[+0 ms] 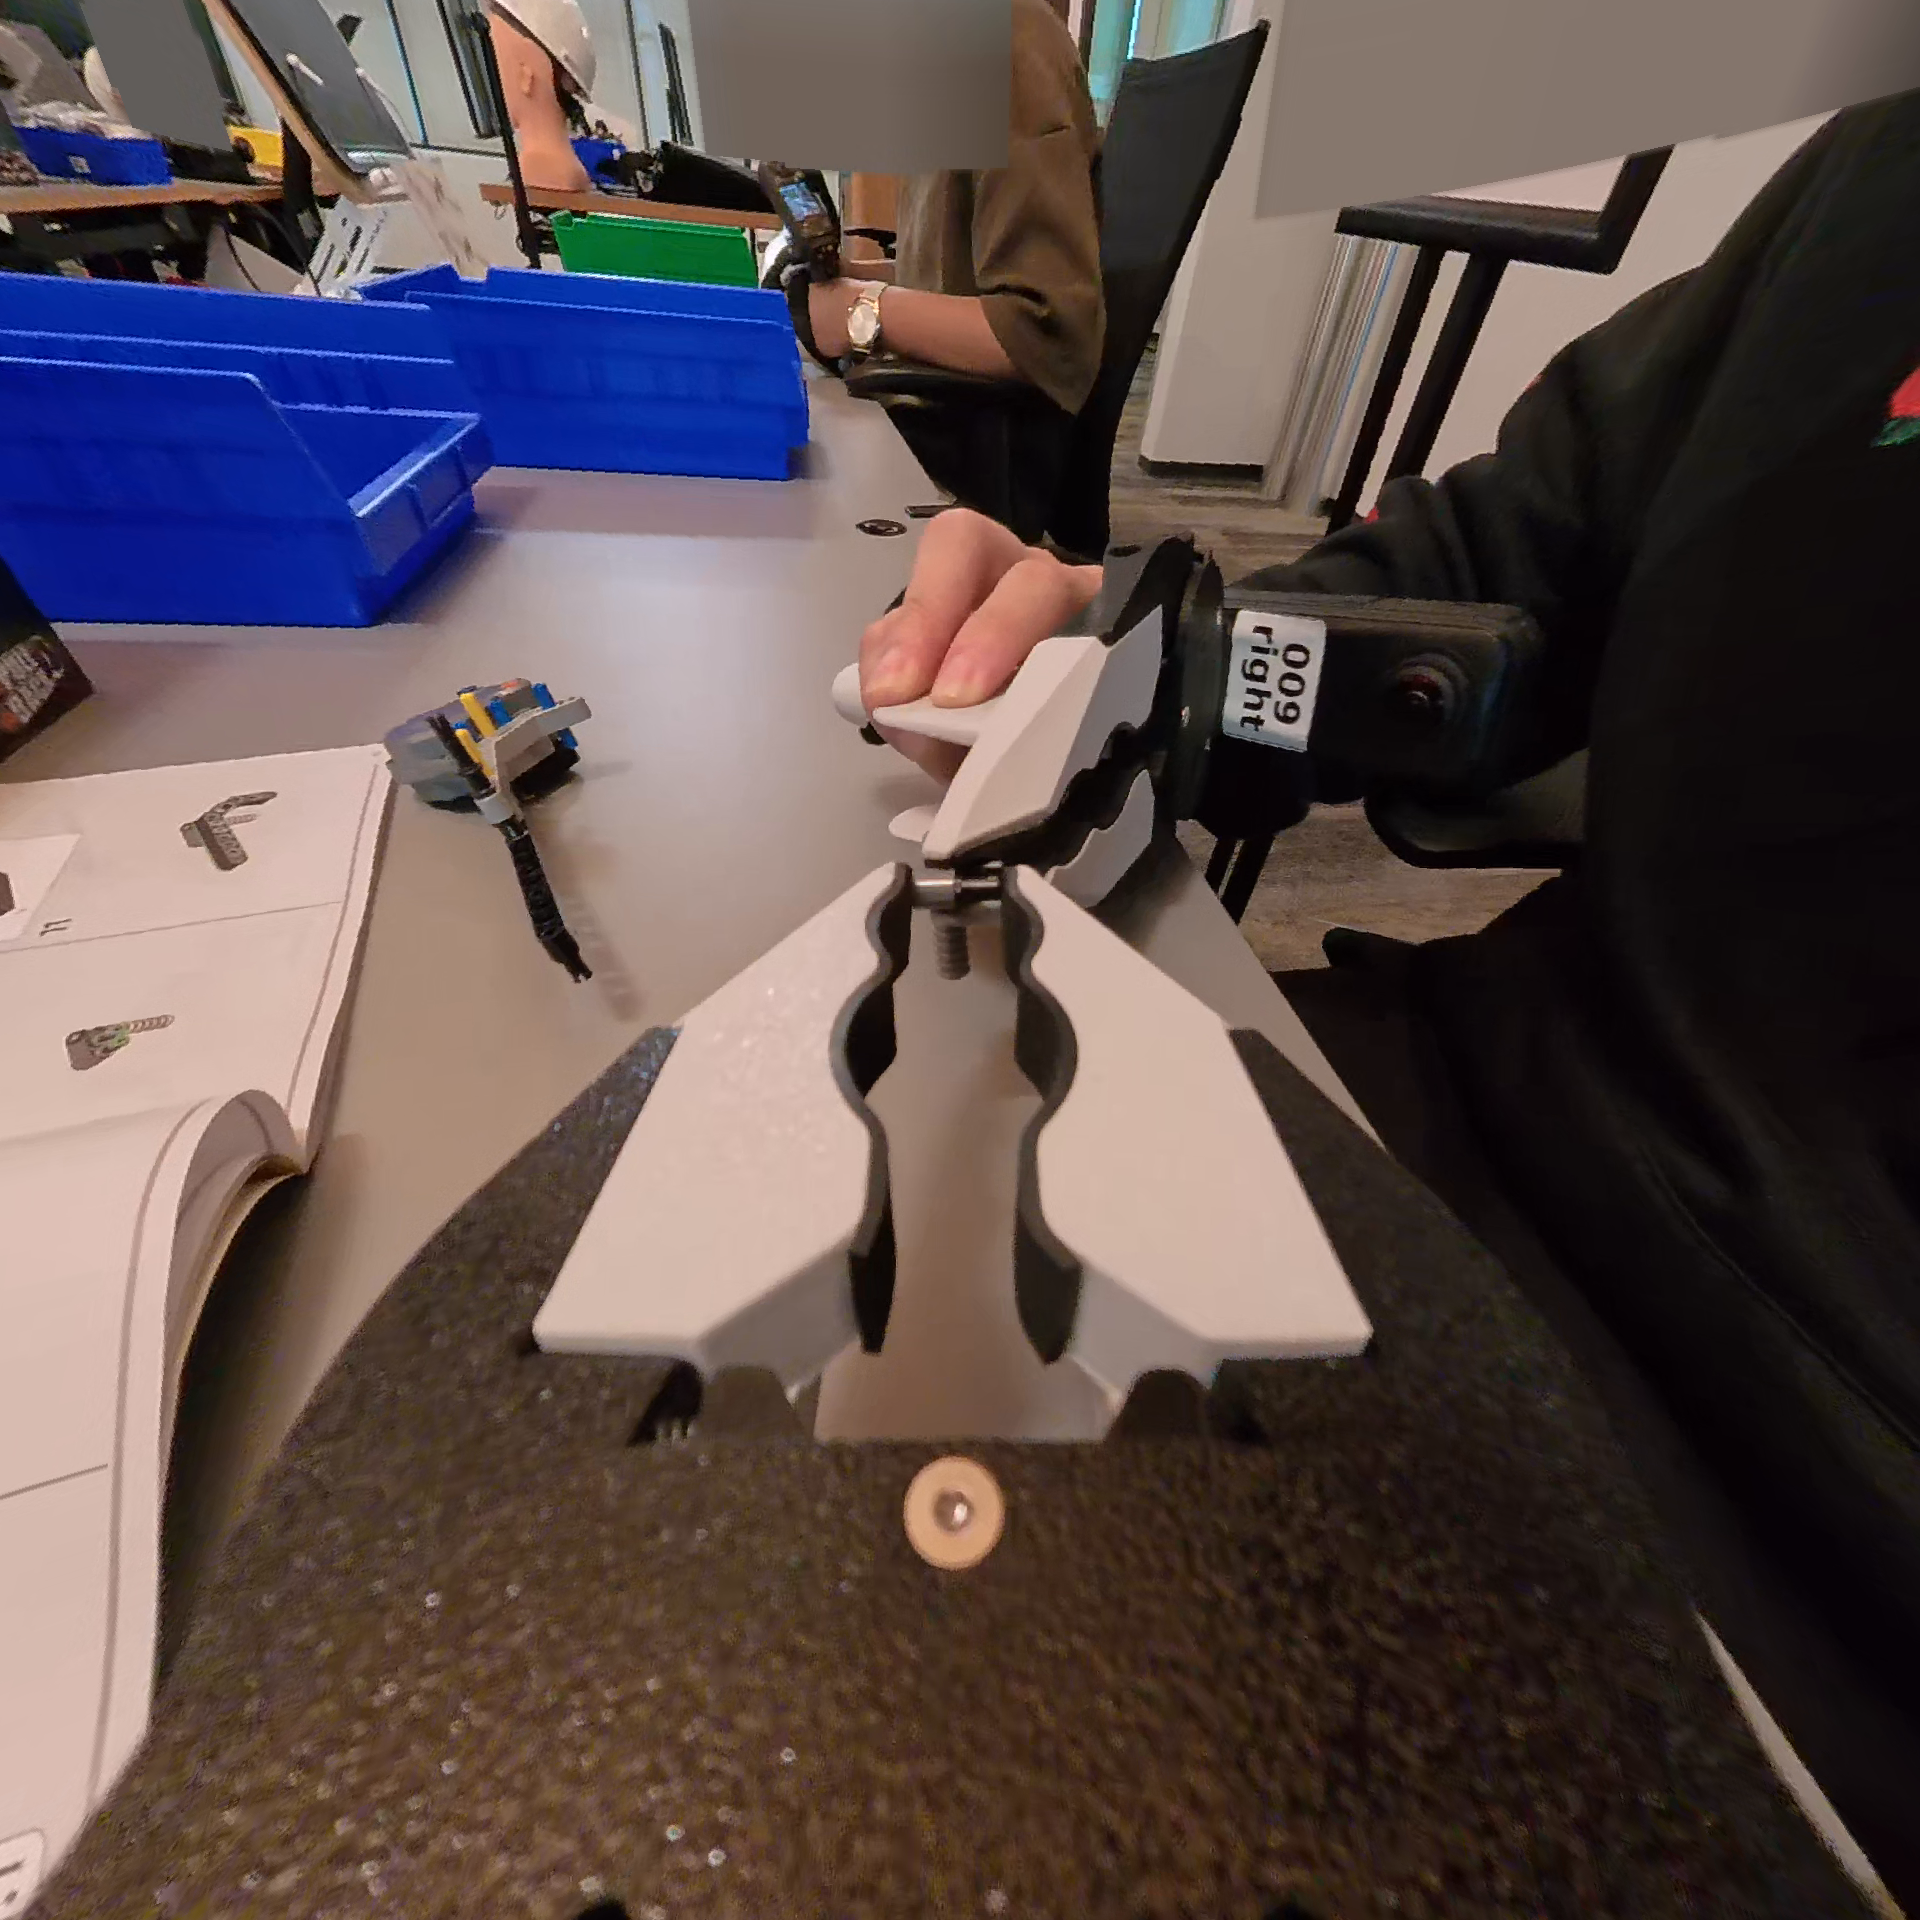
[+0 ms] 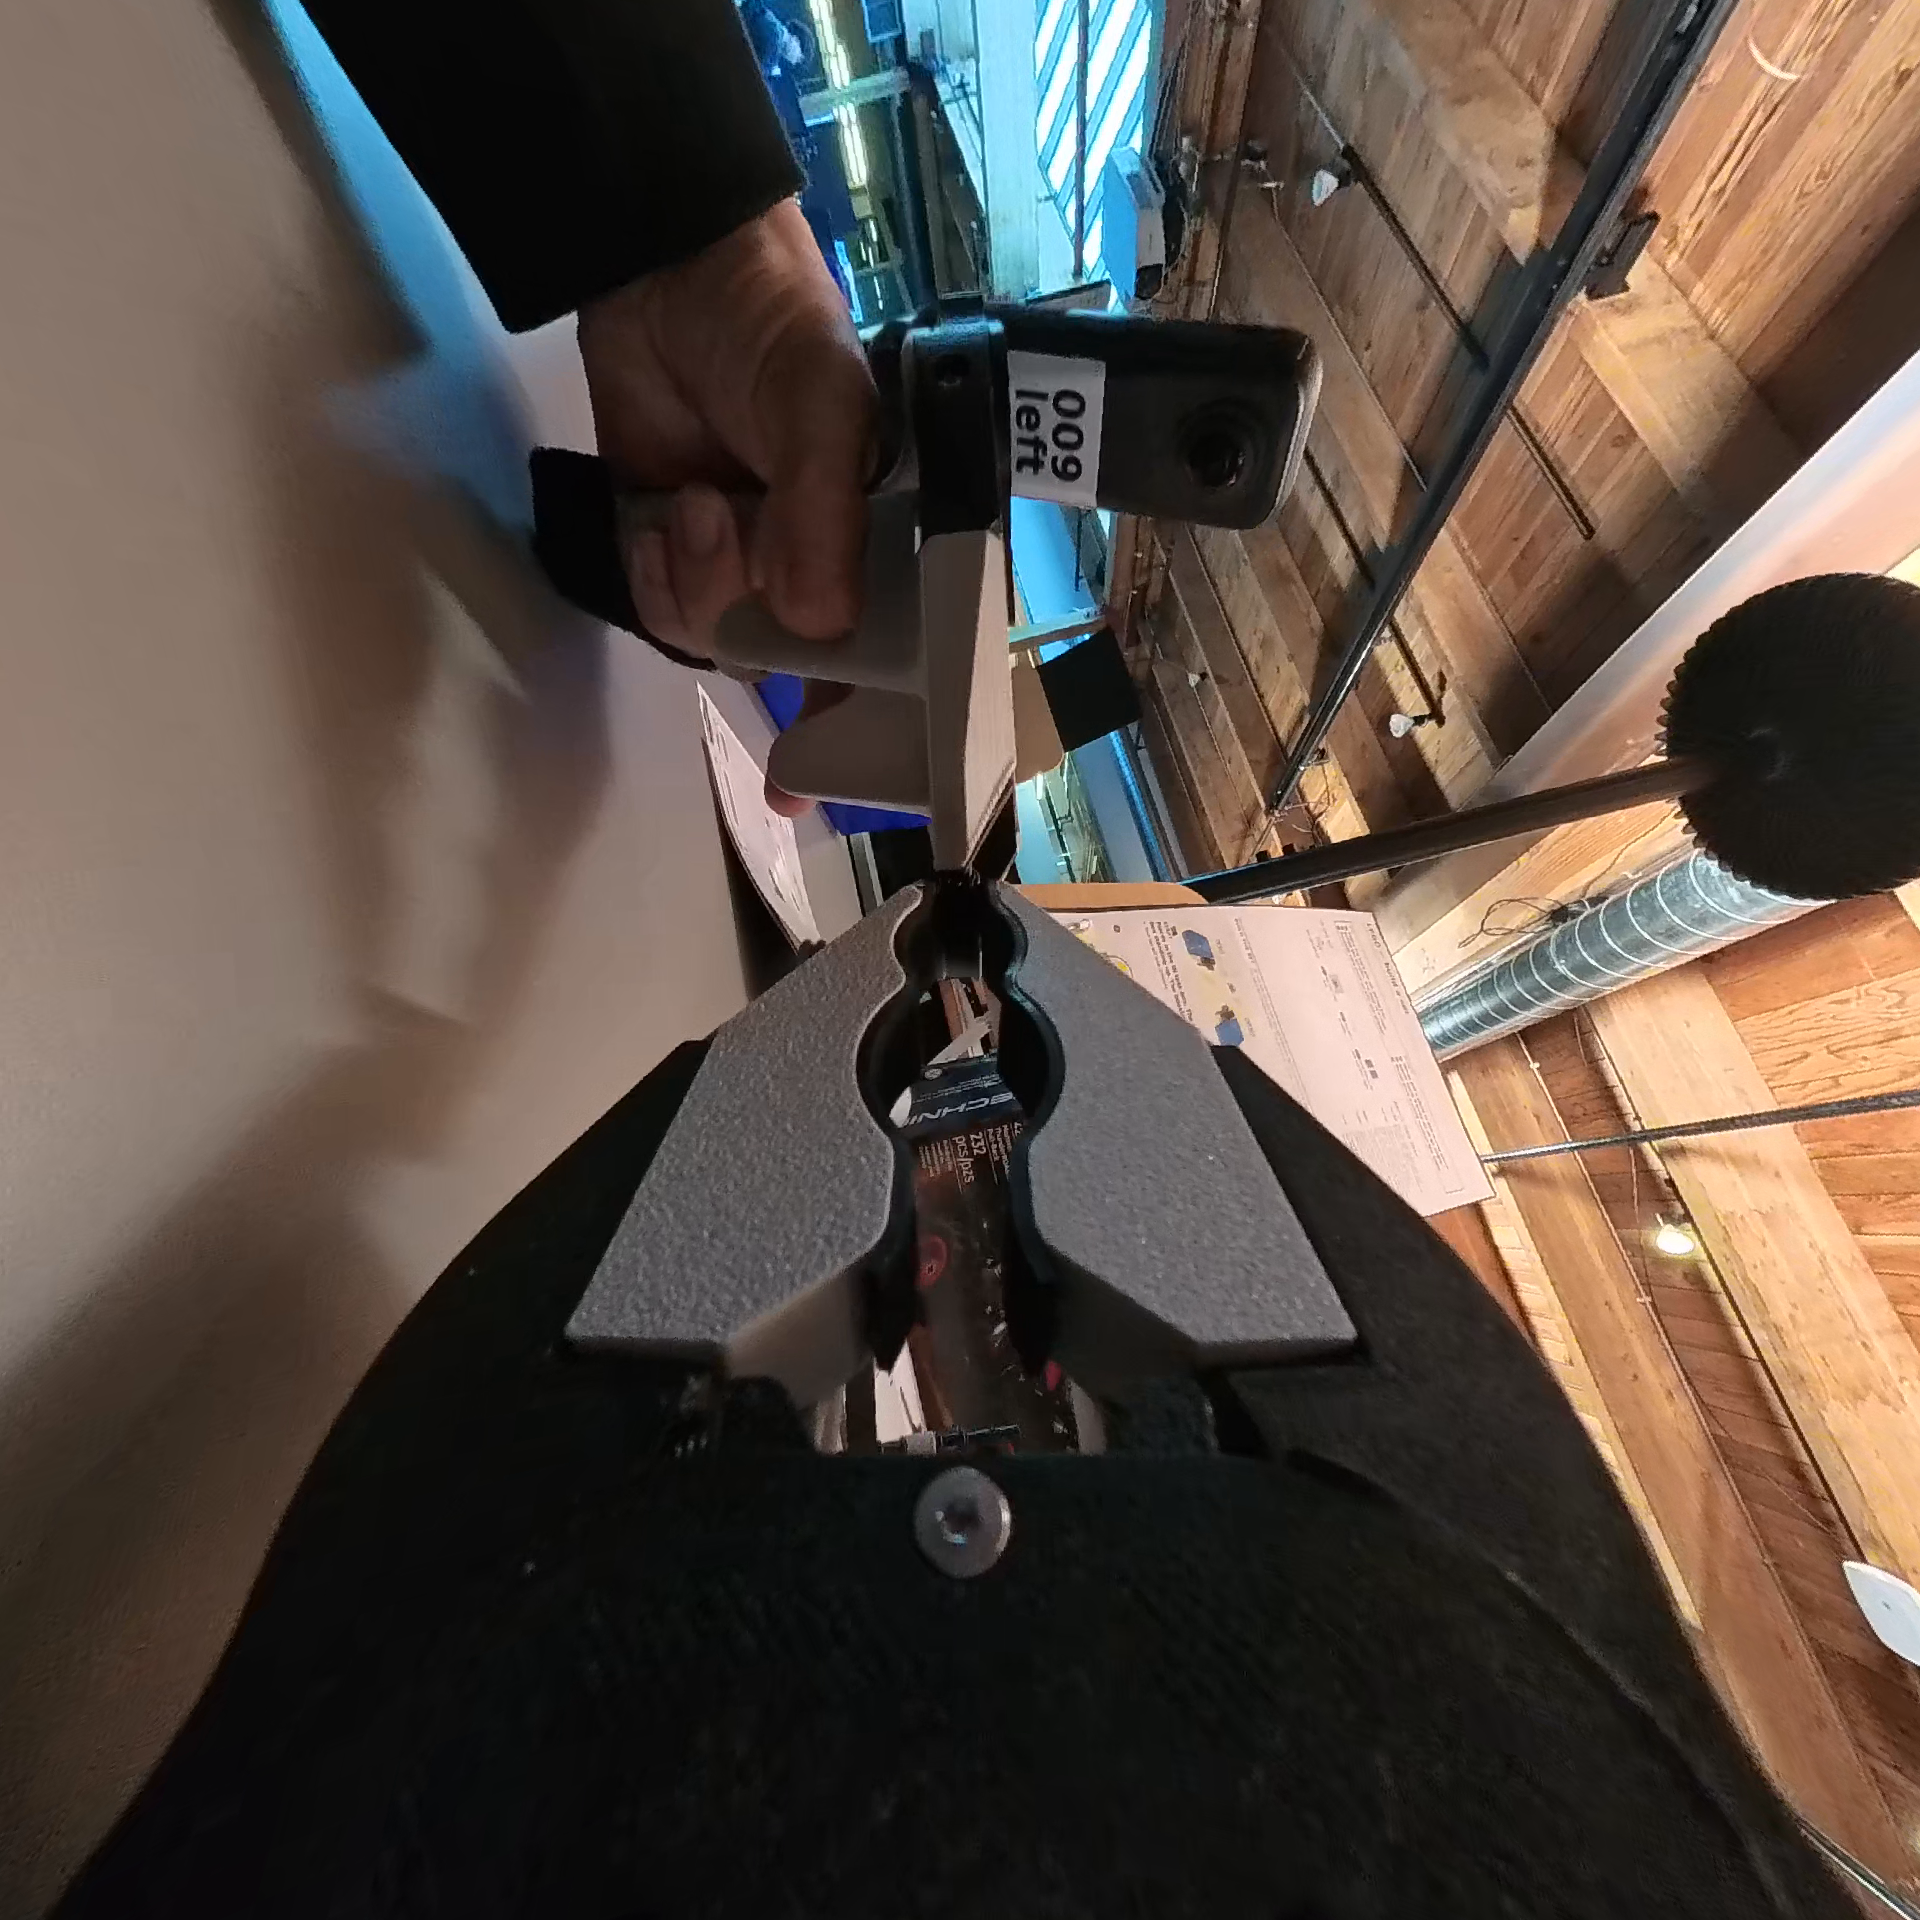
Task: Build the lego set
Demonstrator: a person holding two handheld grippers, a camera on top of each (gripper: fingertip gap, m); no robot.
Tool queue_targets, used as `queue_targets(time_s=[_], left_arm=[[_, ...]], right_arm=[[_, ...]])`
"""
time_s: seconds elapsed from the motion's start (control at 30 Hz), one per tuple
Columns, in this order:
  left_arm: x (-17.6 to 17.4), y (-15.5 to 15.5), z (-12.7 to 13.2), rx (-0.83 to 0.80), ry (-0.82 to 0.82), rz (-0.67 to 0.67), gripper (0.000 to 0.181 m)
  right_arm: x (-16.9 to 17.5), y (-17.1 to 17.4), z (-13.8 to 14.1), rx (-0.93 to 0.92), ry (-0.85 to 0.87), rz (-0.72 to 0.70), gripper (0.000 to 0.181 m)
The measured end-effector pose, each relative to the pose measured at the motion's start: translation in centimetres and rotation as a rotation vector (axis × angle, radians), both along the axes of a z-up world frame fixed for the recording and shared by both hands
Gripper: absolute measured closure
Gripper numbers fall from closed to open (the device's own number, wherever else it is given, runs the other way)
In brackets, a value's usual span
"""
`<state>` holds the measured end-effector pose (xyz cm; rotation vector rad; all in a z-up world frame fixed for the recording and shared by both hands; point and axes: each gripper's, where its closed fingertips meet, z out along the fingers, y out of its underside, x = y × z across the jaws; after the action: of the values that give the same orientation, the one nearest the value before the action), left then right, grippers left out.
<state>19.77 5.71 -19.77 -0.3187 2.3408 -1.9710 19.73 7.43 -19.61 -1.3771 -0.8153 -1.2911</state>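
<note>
Grey tabletop (image 1: 675, 582) fills the frame's left, the partly built lego model (image 1: 488, 743) at centre left; at centre, the left gripper (image 1: 956, 894) pinches a small, light, rigid grey piece (image 1: 954, 902), the right gripper (image 1: 961, 854) closing onto its top, so hold the smooth ends.

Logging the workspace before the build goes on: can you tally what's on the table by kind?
Blue storage bins: 3
Partly built lego model with a black chain: 1
Open instruction booklet: 1
Dark box, at the left edge: 1
Total: 6
The small grey part pinched between the two grippers is off the table, so not counted.
</note>
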Motion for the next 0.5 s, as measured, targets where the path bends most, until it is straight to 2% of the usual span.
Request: queue_targets(time_s=[0.17,0.33,0.5], left_arm=[[0.2,0.2,0.2,-0.014,-0.001,0.021,0.167],[0.5,0.8,1.0,-0.075,-0.003,0.046,0.167],[0.6,0.8,0.9,-0.067,0.0,0.054,0.167]], right_arm=[[0.0,-0.2,0.4,0.028,0.03,0.016,0.172],[0.2,-0.6,1.2,0.076,0.137,0.05,0.165],[0.4,-0.4,0.9,0.06,0.126,0.024,0.164]])
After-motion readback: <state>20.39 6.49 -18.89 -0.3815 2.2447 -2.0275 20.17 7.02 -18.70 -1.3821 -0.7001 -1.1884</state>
